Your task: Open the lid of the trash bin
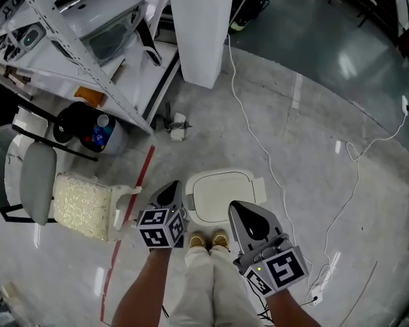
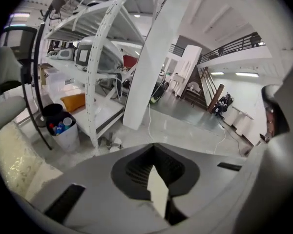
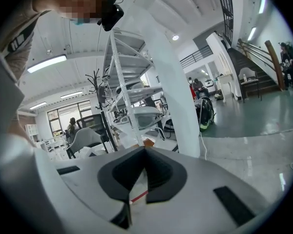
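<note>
The trash bin [image 1: 221, 196] stands on the floor just beyond the person's shoes, its white rounded-square lid lying flat and closed. My left gripper [image 1: 172, 187] hovers at the bin's left edge, jaws together in a point. My right gripper [image 1: 237, 207] hangs over the bin's near right corner, likewise shut with nothing in it. In the left gripper view the left gripper [image 2: 153, 146] has its jaws meeting at the tip, and the bin is hidden below them. The right gripper [image 3: 145, 149] in the right gripper view looks the same, pointing toward the shelving.
A white pillar [image 1: 203, 26] rises behind the bin. A metal shelf rack [image 1: 88, 39] fills the upper left, with a small bucket of bottles [image 1: 99, 133], a grey chair [image 1: 37, 176] and a bag of white filling [image 1: 82, 203] below it. A white cable [image 1: 259, 135] and red floor tape [image 1: 133, 203] cross the floor.
</note>
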Demonstrator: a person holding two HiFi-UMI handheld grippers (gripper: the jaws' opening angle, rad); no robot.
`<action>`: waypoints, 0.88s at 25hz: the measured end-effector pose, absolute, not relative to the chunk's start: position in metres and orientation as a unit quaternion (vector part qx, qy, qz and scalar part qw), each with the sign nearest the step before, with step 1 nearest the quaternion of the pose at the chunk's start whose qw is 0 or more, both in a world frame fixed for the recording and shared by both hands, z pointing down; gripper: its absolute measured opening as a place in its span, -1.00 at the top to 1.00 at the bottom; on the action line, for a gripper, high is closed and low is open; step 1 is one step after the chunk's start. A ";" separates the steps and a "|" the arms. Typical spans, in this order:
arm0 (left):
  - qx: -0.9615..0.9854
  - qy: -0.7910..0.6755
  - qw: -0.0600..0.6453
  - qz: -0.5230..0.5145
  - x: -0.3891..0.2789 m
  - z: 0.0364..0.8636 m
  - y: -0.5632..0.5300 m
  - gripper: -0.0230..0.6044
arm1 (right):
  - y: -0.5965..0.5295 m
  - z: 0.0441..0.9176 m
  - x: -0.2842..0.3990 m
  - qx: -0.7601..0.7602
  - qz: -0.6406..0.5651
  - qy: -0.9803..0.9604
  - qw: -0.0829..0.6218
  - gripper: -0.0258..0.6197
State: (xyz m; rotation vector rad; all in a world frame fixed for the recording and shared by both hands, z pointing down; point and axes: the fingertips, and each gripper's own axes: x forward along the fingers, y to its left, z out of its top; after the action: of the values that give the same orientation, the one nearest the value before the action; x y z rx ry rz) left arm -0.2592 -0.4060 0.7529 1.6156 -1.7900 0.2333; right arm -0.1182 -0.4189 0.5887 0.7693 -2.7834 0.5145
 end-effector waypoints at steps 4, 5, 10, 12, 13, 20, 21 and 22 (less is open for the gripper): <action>0.601 -0.684 0.398 0.114 -0.254 0.808 -0.397 0.96 | -0.421 0.604 -0.116 0.263 0.185 -0.940 0.111 0.82; 0.595 -0.681 0.409 0.121 -0.252 0.821 -0.394 0.96 | -0.421 0.608 -0.116 0.263 0.187 -0.940 0.112 0.82; 0.567 -0.667 0.460 0.149 -0.241 0.879 -0.372 0.96 | -0.418 0.626 -0.115 0.260 0.201 -0.937 0.118 0.82; 0.557 -0.657 0.480 0.168 -0.235 0.902 -0.362 0.96 | -0.415 0.633 -0.116 0.256 0.204 -0.937 0.123 0.82; 0.553 -0.651 0.488 0.180 -0.233 0.912 -0.358 0.96 | -0.413 0.637 -0.117 0.253 0.205 -0.937 0.125 0.82; 0.551 -0.631 0.506 0.205 -0.224 0.938 -0.350 0.96 | -0.405 0.653 -0.120 0.246 0.216 -0.935 0.135 0.82; 0.552 -0.629 0.506 0.208 -0.223 0.939 -0.350 0.96 | -0.404 0.654 -0.120 0.245 0.216 -0.935 0.136 0.82; 0.554 -0.626 0.506 0.211 -0.222 0.940 -0.349 0.96 | -0.404 0.655 -0.120 0.245 0.217 -0.935 0.137 0.82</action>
State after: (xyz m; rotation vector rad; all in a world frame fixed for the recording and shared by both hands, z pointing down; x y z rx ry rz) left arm -0.2224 -0.3492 0.9400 1.3352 -1.5108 0.5091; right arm -0.1201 -0.4040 0.6546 0.7077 -2.7060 0.6280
